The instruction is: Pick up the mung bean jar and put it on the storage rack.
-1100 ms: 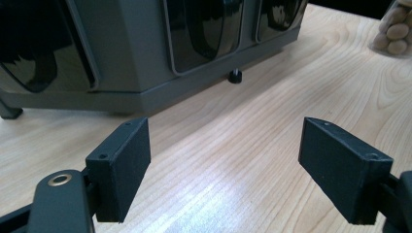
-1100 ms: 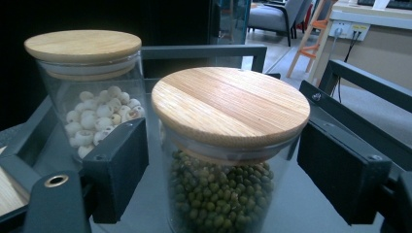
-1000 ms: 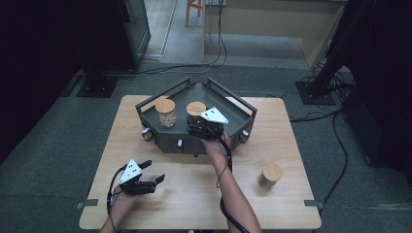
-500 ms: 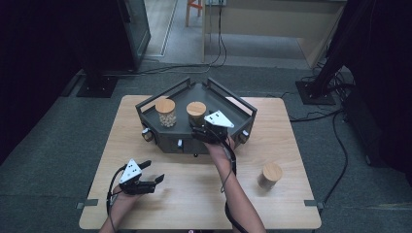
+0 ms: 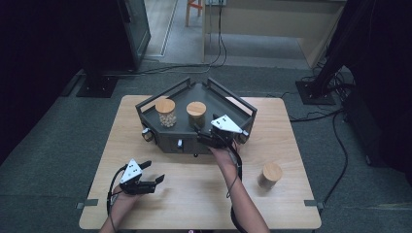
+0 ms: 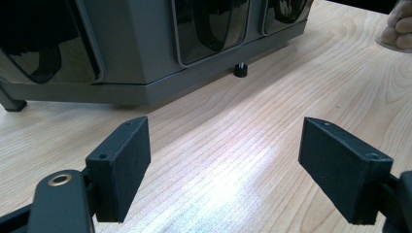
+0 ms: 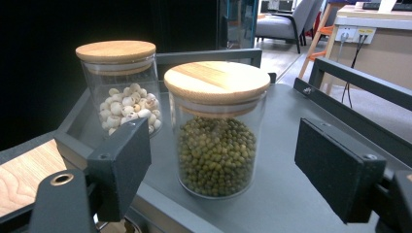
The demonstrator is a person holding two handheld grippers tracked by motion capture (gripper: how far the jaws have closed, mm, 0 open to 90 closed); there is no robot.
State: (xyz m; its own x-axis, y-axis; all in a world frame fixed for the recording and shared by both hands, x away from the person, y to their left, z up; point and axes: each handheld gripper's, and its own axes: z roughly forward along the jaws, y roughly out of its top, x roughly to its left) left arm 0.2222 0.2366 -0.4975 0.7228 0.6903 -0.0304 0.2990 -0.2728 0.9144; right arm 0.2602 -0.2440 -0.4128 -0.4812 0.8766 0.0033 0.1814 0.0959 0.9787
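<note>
Two wood-lidded glass jars stand on top of a dark grey unit (image 5: 175, 141): one of white beans (image 5: 165, 111) (image 7: 118, 85) and one of green beans (image 5: 196, 113) (image 7: 216, 128). My right gripper (image 5: 199, 137) (image 7: 228, 165) hovers open at the unit's front edge, its jaws wide on either side of the green-bean jar but short of it. My left gripper (image 5: 153, 172) (image 6: 233, 165) is open low over the wooden table (image 5: 194, 194) at front left, with nothing between its jaws. A third jar (image 5: 269, 174) stands on the table at right.
The dark unit (image 6: 145, 48) has raised rails at its back edges and glossy front panels with small feet. In the left gripper view the other hand (image 6: 398, 29) is at top right. Cables and stands lie on the floor beyond the table.
My right gripper has drawn back and to the right, away from the green-bean jar, which stays on the unit. The left gripper has barely moved.
</note>
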